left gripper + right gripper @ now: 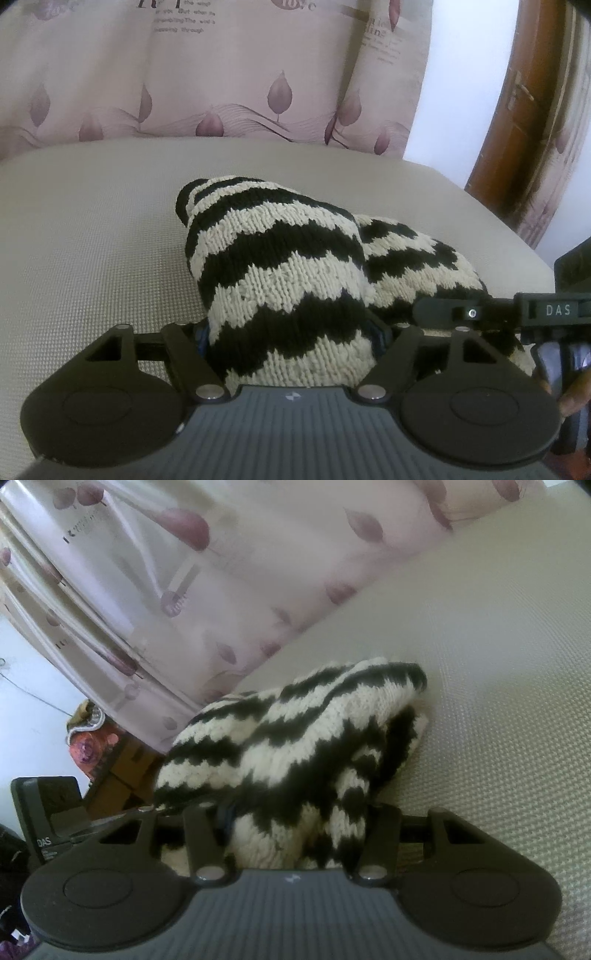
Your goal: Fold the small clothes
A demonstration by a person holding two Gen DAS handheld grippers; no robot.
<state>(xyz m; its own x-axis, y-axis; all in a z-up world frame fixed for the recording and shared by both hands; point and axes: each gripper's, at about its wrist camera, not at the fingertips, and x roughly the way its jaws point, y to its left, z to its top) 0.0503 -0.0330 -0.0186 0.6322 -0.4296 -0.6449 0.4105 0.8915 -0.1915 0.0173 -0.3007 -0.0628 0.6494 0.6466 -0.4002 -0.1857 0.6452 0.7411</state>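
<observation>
Two grippers on one zigzag knit garment (280, 266), bunched on the beige mesh cushion (92, 229). Left gripper (291, 332): garment between jaws, grip unclear. Right gripper (295, 819) clamps a fold.

Right gripper (554, 314): white letters "DAS" on its black side.
Left gripper (48, 834): "DAS" again, with tiny lines under it, too small to read.
Curtain (236, 74): small printed words, mostly blurry.

A home bedroom: leaf-print curtain (221, 74); wooden door (517, 122); beige woven mattress (92, 240)
</observation>
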